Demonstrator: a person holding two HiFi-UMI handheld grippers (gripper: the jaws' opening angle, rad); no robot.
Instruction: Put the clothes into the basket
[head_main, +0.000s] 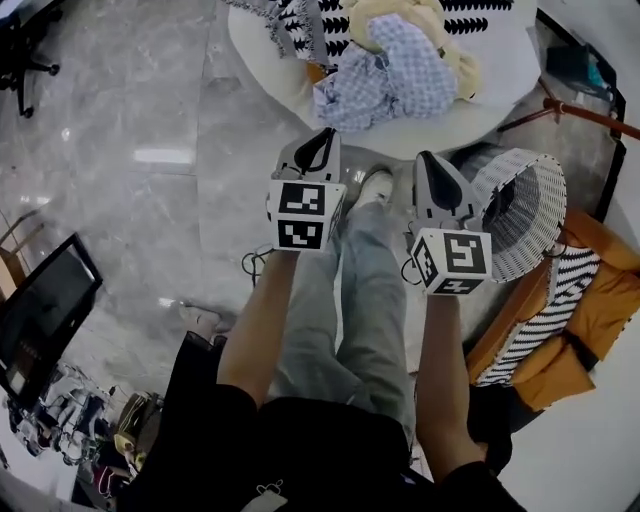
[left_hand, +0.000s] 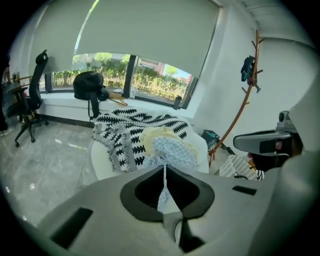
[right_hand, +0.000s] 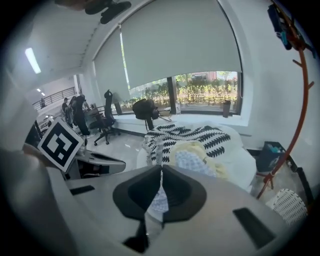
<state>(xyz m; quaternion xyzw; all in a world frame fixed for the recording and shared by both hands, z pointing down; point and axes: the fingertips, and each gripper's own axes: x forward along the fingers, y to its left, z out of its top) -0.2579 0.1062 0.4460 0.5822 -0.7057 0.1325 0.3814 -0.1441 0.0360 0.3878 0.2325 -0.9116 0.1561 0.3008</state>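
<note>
A pile of clothes lies on a round white table (head_main: 470, 125): a blue-and-white checked shirt (head_main: 385, 80), a yellow garment (head_main: 400, 18) and a black-and-white patterned one (head_main: 300, 22). A white woven basket (head_main: 520, 215) stands on the floor to the right, tipped toward me. My left gripper (head_main: 320, 145) and right gripper (head_main: 432, 168) hang side by side short of the table, both shut and empty. In the left gripper view the shut jaws (left_hand: 164, 170) point at the checked shirt (left_hand: 172, 150). The right gripper view (right_hand: 161, 175) shows the same pile (right_hand: 192, 160) ahead and the basket (right_hand: 287, 205) at lower right.
An orange seat with a striped cloth (head_main: 560, 310) stands right of the basket. A wooden coat stand (head_main: 580, 112) leans behind it. A dark monitor (head_main: 40, 310) is at the left, an office chair (left_hand: 30, 95) by the window. The person's legs (head_main: 350, 300) are below the grippers.
</note>
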